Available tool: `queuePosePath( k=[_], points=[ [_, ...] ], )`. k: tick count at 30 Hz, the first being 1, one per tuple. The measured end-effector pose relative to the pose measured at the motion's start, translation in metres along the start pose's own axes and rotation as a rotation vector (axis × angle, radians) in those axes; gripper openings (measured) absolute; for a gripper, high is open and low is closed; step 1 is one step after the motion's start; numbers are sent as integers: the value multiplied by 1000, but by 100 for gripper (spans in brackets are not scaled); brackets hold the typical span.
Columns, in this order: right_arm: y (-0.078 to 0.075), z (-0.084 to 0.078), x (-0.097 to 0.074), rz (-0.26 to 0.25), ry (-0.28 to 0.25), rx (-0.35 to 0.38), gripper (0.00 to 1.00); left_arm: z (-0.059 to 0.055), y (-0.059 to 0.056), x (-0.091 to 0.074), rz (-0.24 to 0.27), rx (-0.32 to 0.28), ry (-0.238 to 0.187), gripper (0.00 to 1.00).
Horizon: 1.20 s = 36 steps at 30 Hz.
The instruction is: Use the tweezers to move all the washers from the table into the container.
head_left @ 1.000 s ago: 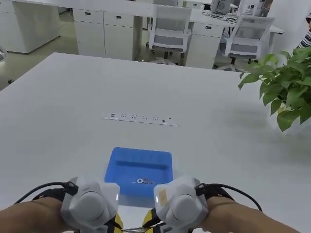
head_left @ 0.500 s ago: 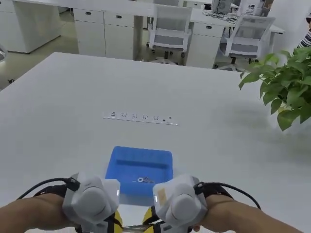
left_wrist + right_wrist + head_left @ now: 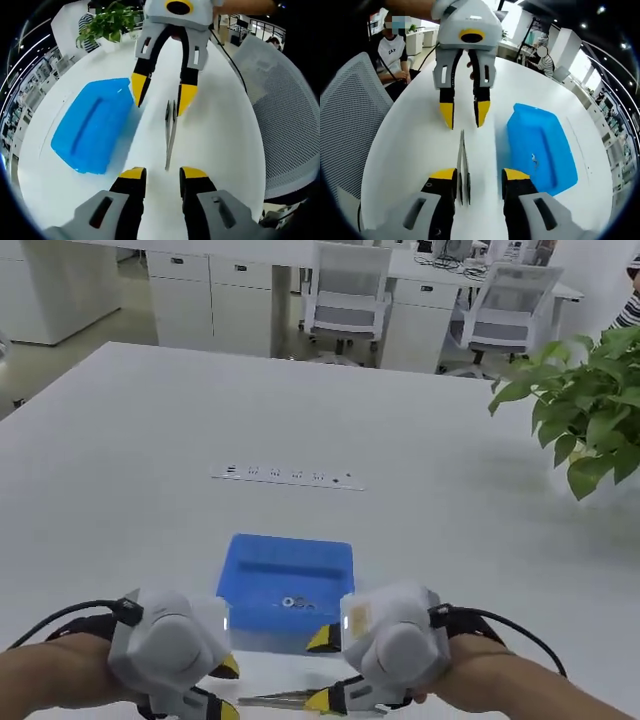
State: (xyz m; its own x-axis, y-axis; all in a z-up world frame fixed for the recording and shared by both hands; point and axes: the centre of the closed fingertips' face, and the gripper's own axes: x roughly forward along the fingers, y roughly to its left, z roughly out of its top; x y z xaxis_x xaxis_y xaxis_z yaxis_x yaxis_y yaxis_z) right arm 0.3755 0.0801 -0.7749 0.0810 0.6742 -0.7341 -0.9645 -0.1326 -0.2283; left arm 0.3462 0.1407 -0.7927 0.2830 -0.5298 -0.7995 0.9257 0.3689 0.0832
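A blue container (image 3: 285, 570) sits on the white table (image 3: 120, 440) and holds a few small washers (image 3: 295, 602). Metal tweezers (image 3: 280, 699) lie flat on the table just in front of it, between my two grippers, which face each other. My left gripper (image 3: 224, 688) is open, the tweezers' tip just ahead of its yellow fingertips (image 3: 132, 175). My right gripper (image 3: 322, 670) is open too, and the tweezers (image 3: 463, 167) lie between its jaws without being gripped. The left gripper view has the tweezers (image 3: 170, 132) and the container (image 3: 92, 125); the right gripper view has the container (image 3: 540, 145) with washers (image 3: 534, 159).
A row of sockets (image 3: 288, 478) is set into the table beyond the container. A potted plant (image 3: 590, 410) stands at the right edge. Office chairs (image 3: 345, 290) and desks stand behind the table. A mesh chair (image 3: 280, 115) is close to the table's near edge.
The two grippers have drawn apart sideways, the right one moving right. More of the tweezers now shows on the table between them. The head camera has shifted slightly.
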Motion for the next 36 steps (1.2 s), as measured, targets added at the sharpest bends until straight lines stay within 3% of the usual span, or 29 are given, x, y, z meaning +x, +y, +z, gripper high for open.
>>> queuePosePath(
  k=[6,12,21,29,36],
  points=[
    [-15,1,-22,-118,-70,135,56,10,12,-17,74,-123,-110,57],
    [-18,-8,-39,-172,-106,232,72,23,23,-42,136,-230,-257,76],
    [-17,-14,-66,-246,-189,342,92,36,24,-67,187,-272,-405,96],
    [-10,-23,-86,-284,-212,385,100,43,16,-75,183,-279,-448,99],
    [-4,-30,-97,-300,-208,417,100,39,12,-76,186,-289,-442,99]
  ],
)
